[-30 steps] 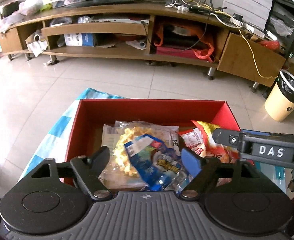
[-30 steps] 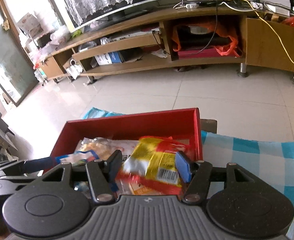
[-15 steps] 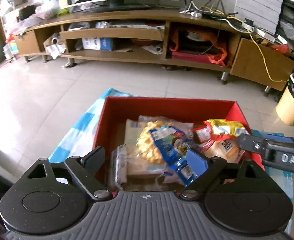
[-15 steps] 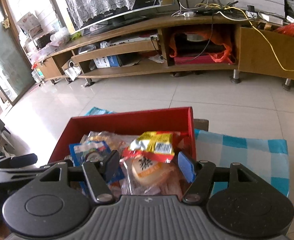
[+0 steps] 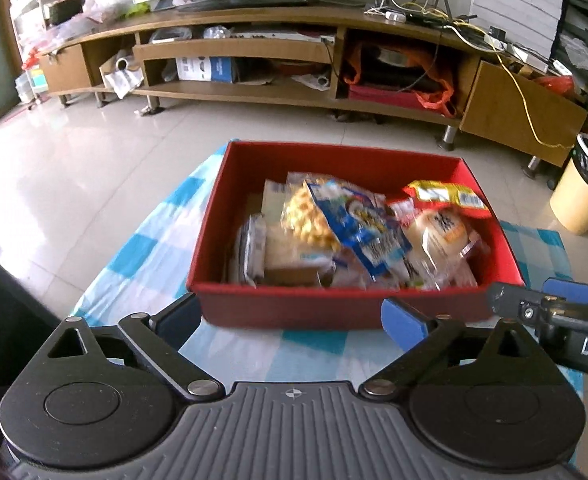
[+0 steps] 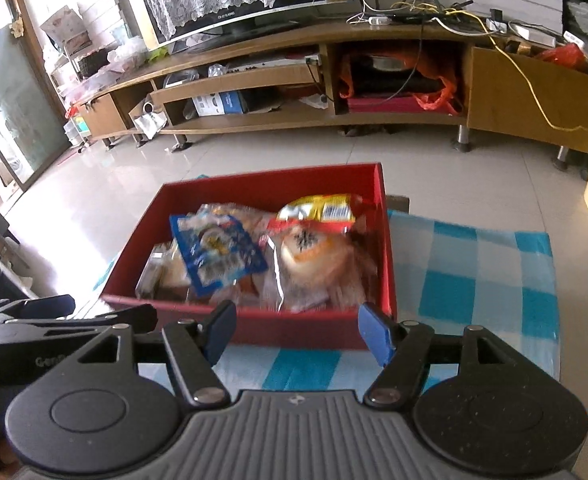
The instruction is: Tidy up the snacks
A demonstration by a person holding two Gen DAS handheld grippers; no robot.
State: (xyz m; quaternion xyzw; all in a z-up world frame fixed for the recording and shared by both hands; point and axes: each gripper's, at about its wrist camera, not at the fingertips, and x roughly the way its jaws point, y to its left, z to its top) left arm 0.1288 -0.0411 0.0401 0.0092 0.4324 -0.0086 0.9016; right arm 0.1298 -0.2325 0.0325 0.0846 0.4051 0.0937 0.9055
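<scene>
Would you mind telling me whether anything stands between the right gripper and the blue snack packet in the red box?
Only the red box's near wall. The right gripper, jaws opening and empty, sits before it; the blue snack packet lies uncovered atop the pile.

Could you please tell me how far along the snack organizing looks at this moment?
Done: the snacks, including the blue packet and yellow packet, lie in the red box. In hand: nothing; the left tool and right tool are opening, empty. Left: no loose snacks visible on the cloth.

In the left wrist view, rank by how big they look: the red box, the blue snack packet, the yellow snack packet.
Largest to smallest:
1. red box
2. blue snack packet
3. yellow snack packet, though it lies farther back and partly tucked, so that gap is less sure.
</scene>
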